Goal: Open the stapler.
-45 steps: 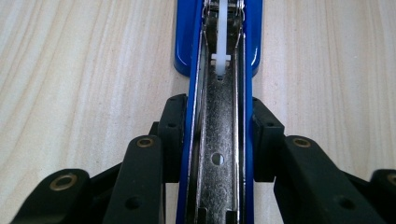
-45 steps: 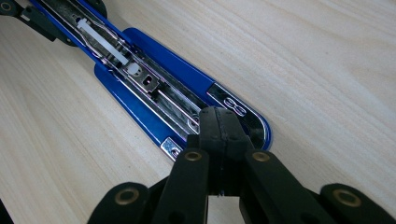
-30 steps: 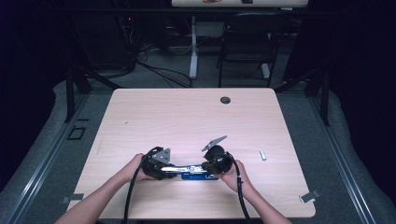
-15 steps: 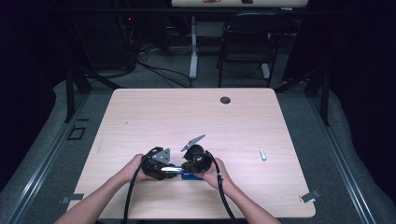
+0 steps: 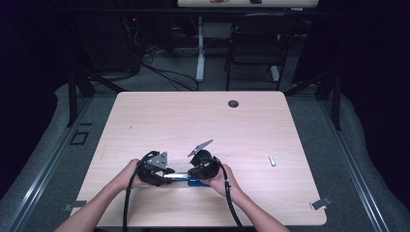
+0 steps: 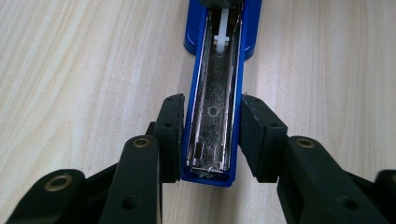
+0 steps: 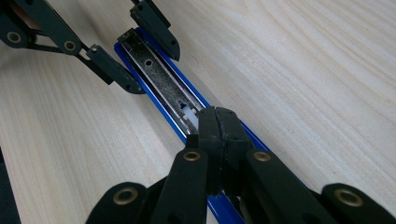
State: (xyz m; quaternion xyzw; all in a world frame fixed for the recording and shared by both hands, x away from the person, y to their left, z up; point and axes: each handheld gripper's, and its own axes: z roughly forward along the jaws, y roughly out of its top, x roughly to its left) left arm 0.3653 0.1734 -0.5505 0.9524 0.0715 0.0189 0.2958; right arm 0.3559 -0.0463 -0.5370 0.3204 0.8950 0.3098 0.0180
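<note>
No words, brand marks or numbers can be read anywhere here. The blue stapler and its metal channel look unmarked, though any small stamping there may be too fine to make out.

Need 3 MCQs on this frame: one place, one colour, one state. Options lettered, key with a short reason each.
1. Where on the table does the stapler lie?
A. near the person's edge
B. by the far edge
C. at the right corner

2. What colour is the stapler's body?
A. red
B. blue
C. white

3. How does the left hand-held gripper stand to the stapler's metal channel?
A. apart from it
B. its pads flank the channel's end
C. under it

Key: A, in the high view it lies close to the forearms; B, the blue shell shows in both gripper views; B, in the left gripper view one pad sits at each side of the channel.
</note>
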